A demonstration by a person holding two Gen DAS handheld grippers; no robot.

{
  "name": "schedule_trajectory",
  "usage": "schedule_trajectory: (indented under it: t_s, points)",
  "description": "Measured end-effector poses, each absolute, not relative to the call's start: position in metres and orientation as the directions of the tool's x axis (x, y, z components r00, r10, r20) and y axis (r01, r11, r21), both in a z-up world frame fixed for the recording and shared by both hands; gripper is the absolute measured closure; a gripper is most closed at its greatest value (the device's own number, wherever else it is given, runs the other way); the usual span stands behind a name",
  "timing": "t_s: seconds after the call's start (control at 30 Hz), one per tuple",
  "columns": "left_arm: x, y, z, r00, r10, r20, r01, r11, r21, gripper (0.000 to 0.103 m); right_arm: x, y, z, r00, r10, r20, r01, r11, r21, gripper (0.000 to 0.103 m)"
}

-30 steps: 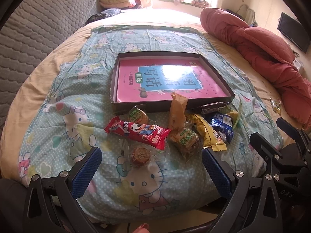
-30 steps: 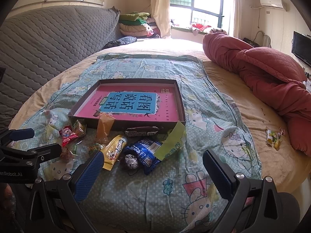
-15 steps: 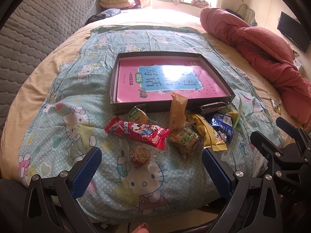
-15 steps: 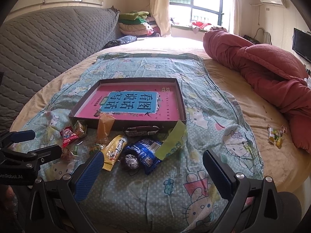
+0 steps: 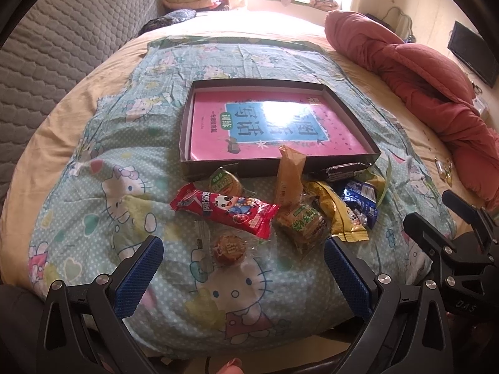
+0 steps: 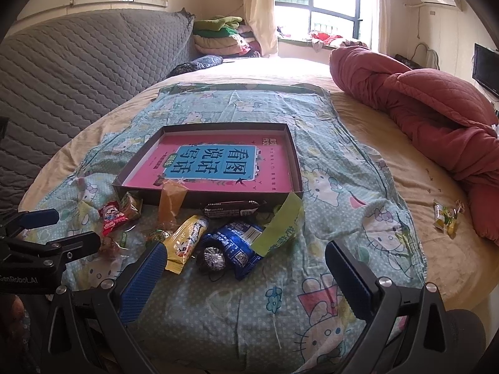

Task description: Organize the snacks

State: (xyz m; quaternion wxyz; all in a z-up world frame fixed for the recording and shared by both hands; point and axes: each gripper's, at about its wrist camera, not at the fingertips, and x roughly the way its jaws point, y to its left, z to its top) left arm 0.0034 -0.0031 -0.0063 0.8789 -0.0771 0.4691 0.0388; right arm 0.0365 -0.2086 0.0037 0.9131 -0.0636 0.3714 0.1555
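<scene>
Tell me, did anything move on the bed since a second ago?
Almost nothing. The right tool tipped up a tiny bit, so its view shows more wall and ceiling. Nothing was picked up or dropped. The left tool stays open above the round cake, and the snacks, like the red packet, still lie in front of the box.

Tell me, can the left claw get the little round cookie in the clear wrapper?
Probably yes. The left claw is open, and the round cookie lies on the blanket right ahead between its fingers, with nothing on top of it. The red snack bar lies close behind, so it might get bumped.
</scene>
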Motion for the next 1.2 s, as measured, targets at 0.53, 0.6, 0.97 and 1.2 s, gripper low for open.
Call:
schedule_trajectory:
  t_s: [0.53, 0.6, 0.97, 1.2]
  points:
    - [0.008, 0.025, -0.011, 0.536, -0.023, -0.844, -0.201, 0.967, -0.154, 0.001, 0.038, -0.203, -0.002, 0.634, 0.299, -0.713, -0.385, 0.922, 0.045, 0.001]
    - [0.009, 0.033, -0.013, 0.528, -0.03, -0.849, -0.22, 0.961, -0.171, 0.001, 0.039, -0.201, -0.003, 0.628, 0.309, -0.714, -0.399, 0.916, 0.046, 0.001]
    - [0.014, 0.043, -0.041, 0.445, -0.085, -0.891, -0.251, 0.944, -0.215, 0.001, 0.042, -0.197, -0.01, 0.589, 0.347, -0.729, -0.429, 0.9, 0.082, 0.001]
    - [0.024, 0.033, -0.06, 0.388, -0.107, -0.916, -0.233, 0.95, -0.21, 0.001, 0.05, -0.201, -0.013, 0.593, 0.33, -0.734, -0.4, 0.912, 0.087, 0.001]
